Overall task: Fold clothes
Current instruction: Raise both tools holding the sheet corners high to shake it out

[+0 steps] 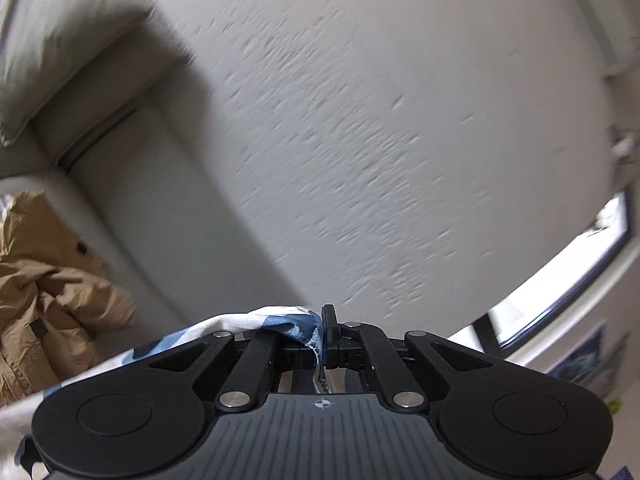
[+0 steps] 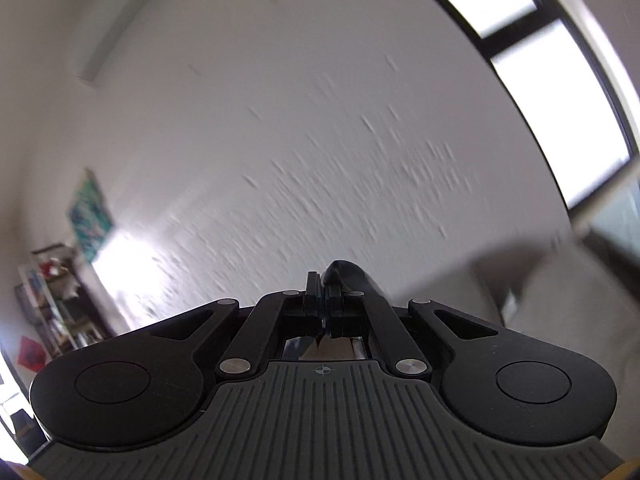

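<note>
Left tongs (image 1: pixel 323 334) clamped on blue-white cloth (image 1: pixel 276 322), lifted toward wall. Right tongs (image 2: pixel 323 300) closed, probably pinching dark fabric (image 2: pixel 348 274); view blurred. Advisable: hold both corners level and taut, then lower evenly onto sofa (image 1: pixel 120 184).

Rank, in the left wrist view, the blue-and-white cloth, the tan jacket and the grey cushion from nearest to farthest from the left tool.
1. Blue-and-white cloth: pinched in the left tool, trailing to the left.
2. Tan jacket: crumpled at lower left on the sofa.
3. Grey cushion: upper left corner, against the sofa back.
</note>
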The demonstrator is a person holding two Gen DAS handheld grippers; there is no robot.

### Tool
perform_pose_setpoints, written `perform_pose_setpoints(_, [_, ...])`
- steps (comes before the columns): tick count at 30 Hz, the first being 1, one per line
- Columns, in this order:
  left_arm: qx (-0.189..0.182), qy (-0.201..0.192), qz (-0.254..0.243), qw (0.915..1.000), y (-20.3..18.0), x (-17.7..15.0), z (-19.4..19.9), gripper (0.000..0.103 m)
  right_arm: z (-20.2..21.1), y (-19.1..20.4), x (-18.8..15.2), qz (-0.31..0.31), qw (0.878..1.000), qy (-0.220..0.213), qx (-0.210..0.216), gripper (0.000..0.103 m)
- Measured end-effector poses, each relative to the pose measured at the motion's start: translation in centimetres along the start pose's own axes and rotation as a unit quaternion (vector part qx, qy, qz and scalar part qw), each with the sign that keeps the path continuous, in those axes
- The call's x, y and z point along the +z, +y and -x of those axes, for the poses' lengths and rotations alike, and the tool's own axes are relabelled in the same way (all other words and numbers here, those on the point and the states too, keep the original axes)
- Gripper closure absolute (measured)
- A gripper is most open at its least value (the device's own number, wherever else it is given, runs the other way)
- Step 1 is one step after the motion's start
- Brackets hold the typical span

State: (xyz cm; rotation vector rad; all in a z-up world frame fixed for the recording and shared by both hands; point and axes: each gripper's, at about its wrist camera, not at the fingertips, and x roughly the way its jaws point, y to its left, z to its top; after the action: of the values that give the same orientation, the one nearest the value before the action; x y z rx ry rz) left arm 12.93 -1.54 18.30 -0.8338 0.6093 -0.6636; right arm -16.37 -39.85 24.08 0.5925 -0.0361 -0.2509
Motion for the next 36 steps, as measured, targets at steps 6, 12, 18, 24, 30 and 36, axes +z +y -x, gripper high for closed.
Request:
perform_pose_setpoints(6, [-0.116,-0.117,-0.107,0.9806,-9.6,5.2,-0.5,0.103,-9.1,1.0,2.5,0.014,0.998,-0.059,-0.015,0.102])
perform_pose_setpoints(12, [-0.152,-0.129,-0.144,0.9693,-11.0,6.0,2.9,0.103,-3.7,2.6,5.0,0.067,0.990,-0.127,0.018,0.102])
perform_pose_setpoints(18, [-0.046,0.047,-0.074,0.9951,1.7,-1.5,-4.8,0.103,-4.3,-5.0,0.5,0.025,0.998,0.036,-0.036,0.102])
perform_pose_setpoints(24, [0.079,0.176,-0.017,0.9811,15.5,-12.7,-11.5,0.103,-6.4,-15.8,-11.5,-0.061,0.970,0.205,-0.113,0.102])
perform_pose_setpoints(30, [0.188,0.214,-0.029,0.9582,23.9,-19.3,-13.2,0.103,-5.7,-24.3,-24.3,-0.118,0.922,0.311,-0.197,0.102])
perform_pose_setpoints(36, [0.207,0.201,-0.069,0.9549,24.7,-20.2,-11.2,0.103,-3.5,-26.3,-27.4,-0.130,0.910,0.328,-0.218,0.102])
